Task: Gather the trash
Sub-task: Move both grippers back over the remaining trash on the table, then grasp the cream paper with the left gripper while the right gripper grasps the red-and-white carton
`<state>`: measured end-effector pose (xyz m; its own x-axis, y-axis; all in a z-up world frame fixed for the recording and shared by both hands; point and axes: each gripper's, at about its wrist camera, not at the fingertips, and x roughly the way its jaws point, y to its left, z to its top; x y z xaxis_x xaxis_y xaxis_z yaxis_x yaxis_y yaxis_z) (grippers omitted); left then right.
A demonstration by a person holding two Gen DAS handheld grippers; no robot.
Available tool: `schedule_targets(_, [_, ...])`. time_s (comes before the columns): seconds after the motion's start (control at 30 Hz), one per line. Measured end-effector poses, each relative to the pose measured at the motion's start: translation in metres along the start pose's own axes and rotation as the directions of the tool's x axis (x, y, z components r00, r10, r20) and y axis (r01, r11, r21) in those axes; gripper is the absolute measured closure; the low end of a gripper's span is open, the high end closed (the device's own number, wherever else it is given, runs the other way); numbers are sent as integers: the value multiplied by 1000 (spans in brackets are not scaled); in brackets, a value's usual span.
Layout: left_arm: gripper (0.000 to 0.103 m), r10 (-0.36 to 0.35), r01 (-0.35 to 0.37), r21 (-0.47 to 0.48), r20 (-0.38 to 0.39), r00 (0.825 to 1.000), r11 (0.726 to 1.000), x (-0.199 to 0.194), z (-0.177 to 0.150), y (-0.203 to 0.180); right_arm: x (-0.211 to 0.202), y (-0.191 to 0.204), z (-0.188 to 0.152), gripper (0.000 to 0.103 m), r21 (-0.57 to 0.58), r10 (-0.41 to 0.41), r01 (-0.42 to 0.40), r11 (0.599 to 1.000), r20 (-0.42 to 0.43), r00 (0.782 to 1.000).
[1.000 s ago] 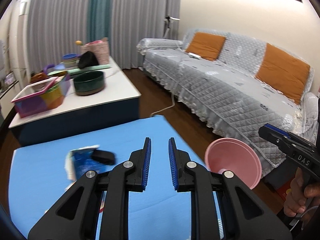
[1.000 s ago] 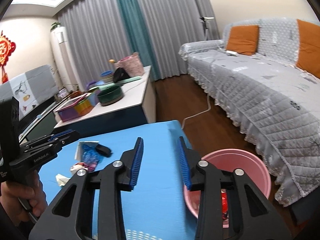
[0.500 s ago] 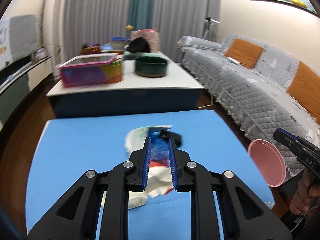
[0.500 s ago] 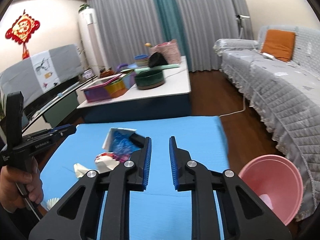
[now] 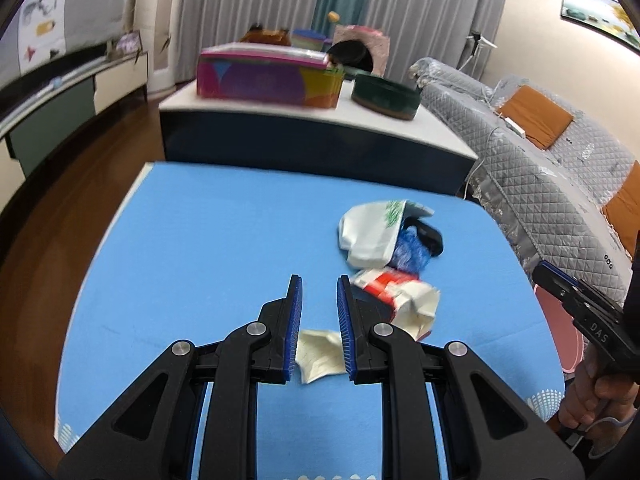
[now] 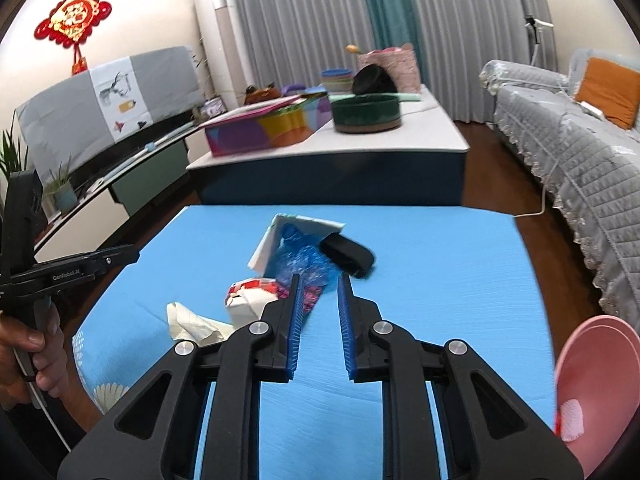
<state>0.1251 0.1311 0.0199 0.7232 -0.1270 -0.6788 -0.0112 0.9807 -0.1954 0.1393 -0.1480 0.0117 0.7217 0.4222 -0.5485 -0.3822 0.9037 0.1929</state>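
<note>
Trash lay in a loose heap on the blue mat (image 5: 208, 240): a cream paper scrap (image 5: 319, 354), a crushed red-and-white carton (image 5: 394, 294), a white bag (image 5: 370, 234), a crinkled blue wrapper (image 6: 304, 264) and a dark object (image 6: 347, 256) whose kind the blur hid.

The left tongs (image 5: 319, 312) hung just over the mat with a narrow gap between their blue pads (image 5: 295, 328), gripping nothing; the paper scrap showed right between them, the carton just to their right, the bag beyond. The right tongs (image 6: 318, 316) were likewise narrowly parted and empty, the blue wrapper just past their tips, the carton to their left, and the pink bin (image 6: 592, 384) low at their right.

All of it looked light and soft. The scrap would likely crumple and lift easily if pinched at a raised fold. The carton seemed stiffer; its crushed edge offered a hold. The wrapper might be slippery, so a bunched part would serve best.
</note>
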Motion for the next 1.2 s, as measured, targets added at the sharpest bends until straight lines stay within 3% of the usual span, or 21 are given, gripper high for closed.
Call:
schedule_targets(0.33, [85,-53,54,2,-141,989,999,35,-26,-11,44,23,-14,83,-47,36,-40,998,-84,996])
schedule_targets(0.43, [74,-56,58,7,-174,983,998,43,-32,-15,54,28,-19,78,-60,42,-49,997,-113,993])
schedule_targets(0.57, [71,-64,65,0,-186,981,998,47,-33,-13,69,34,-26,68,-71,57,-69,995,-159,986])
schedule_targets(0.87, [72,-73,78,15,-214,974,997,58,-32,-19,96,39,-39,66,-66,57,-74,995,-227,972])
schedule_targets(1.03, [90,-81,88,25,-208,975,996,59,-27,-22,103,41,-42,68,-76,57,-78,994,-244,968])
schedule_targets(1.2, [103,-72,83,56,-179,981,995,54,-22,-25,106,38,-41,81,-63,61,-80,995,-253,966])
